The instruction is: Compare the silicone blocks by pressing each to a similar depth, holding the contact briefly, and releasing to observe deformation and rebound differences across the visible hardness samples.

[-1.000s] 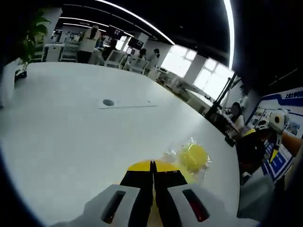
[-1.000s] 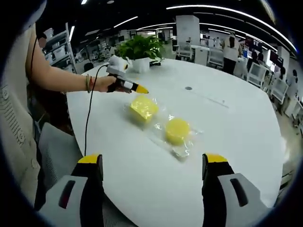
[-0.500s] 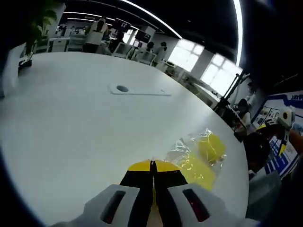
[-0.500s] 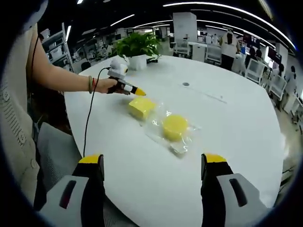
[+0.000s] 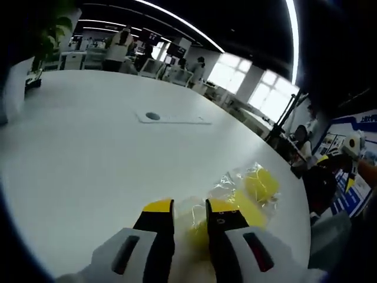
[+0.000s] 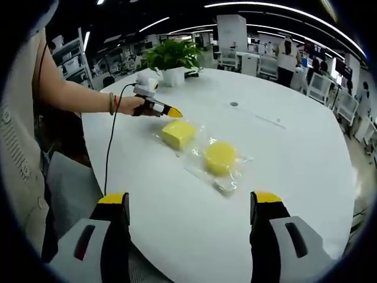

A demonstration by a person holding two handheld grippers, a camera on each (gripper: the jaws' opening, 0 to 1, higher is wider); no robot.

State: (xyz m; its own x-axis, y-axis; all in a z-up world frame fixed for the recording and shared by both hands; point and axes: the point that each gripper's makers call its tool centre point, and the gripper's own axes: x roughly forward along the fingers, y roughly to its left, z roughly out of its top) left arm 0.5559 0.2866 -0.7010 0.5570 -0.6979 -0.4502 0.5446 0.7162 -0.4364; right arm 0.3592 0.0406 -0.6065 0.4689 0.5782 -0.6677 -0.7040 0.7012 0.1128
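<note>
Two yellow silicone blocks lie in clear plastic wrap on the white table (image 6: 283, 147): a square block (image 6: 178, 132) and a round block (image 6: 220, 157). A hand holds my left gripper (image 6: 171, 111) just left of the square block's far corner. In the left gripper view, my left gripper (image 5: 189, 207) has its jaws slightly apart; the square block (image 5: 191, 223) shows in the gap just beyond the tips and the round block (image 5: 261, 183) lies further right. My right gripper (image 6: 189, 200) hangs wide open above the table's near edge, well short of both blocks, holding nothing.
A potted plant (image 6: 171, 59) stands at the table's far left edge. A round cable port (image 5: 152, 116) sits in the table's middle. A person's bare arm (image 6: 82, 97) reaches in from the left. Chairs, desks and people fill the office behind the table.
My left gripper's jaws were shut and have parted slightly, with the square block now showing between them. My right gripper has stayed wide open and about still.
</note>
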